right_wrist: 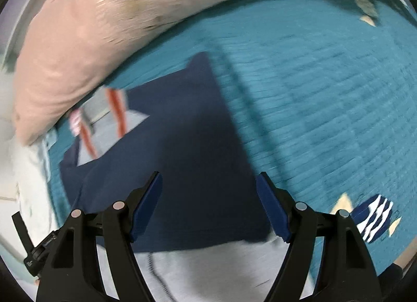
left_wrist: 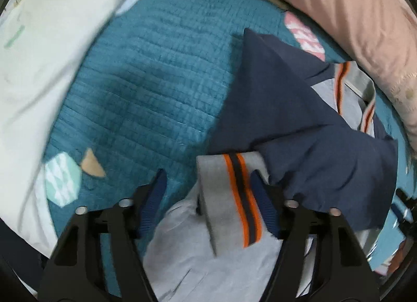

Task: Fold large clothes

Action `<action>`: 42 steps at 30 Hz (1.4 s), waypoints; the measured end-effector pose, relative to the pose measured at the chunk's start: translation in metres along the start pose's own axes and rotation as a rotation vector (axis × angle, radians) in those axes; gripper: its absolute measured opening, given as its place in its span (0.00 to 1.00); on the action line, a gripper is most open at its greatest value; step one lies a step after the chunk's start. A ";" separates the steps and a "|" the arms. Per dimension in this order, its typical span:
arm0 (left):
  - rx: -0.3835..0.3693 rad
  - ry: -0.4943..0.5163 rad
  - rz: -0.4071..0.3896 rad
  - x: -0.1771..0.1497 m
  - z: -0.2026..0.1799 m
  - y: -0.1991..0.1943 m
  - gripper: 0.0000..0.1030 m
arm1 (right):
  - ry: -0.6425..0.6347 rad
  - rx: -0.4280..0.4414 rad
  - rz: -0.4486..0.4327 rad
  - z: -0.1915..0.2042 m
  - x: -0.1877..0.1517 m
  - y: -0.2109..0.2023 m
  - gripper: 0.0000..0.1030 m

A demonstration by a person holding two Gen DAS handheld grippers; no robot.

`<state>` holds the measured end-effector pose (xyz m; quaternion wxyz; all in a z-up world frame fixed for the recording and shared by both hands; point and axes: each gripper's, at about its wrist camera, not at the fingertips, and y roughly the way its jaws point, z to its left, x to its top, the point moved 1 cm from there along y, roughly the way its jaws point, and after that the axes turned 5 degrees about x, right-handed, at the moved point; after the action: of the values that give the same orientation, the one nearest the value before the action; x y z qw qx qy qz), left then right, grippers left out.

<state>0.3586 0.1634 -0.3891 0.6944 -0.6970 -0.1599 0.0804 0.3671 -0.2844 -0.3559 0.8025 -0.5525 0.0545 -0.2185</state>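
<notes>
Between the blue pads of the left claw, at the lower centre of its view, a grey ribbed cuff with orange and navy stripes is seen; the pads are not seen pressing it, so the jaws are taken as partly parted. That claw is aimed straight down at the teal quilt. The right claw is held wide and empty, tilted steeply down over the navy-and-grey jacket, spread mid-frame below a pink pillow.
</notes>
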 end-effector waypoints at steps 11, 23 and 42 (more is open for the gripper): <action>-0.024 0.028 -0.150 0.015 -0.021 -0.045 0.05 | 0.037 -0.005 0.067 -0.040 -0.010 0.027 0.19; 0.122 0.102 -0.008 0.030 -0.019 0.014 0.00 | -0.013 -0.091 0.058 -0.051 -0.018 0.016 0.15; -0.084 0.289 -0.140 -0.030 -0.083 -0.056 0.51 | -0.190 0.107 0.076 0.063 -0.041 -0.020 0.16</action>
<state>0.3524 0.0745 -0.3352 0.6843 -0.7169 -0.1097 -0.0759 0.3450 -0.2192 -0.3196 0.8401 -0.5246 -0.0126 -0.1372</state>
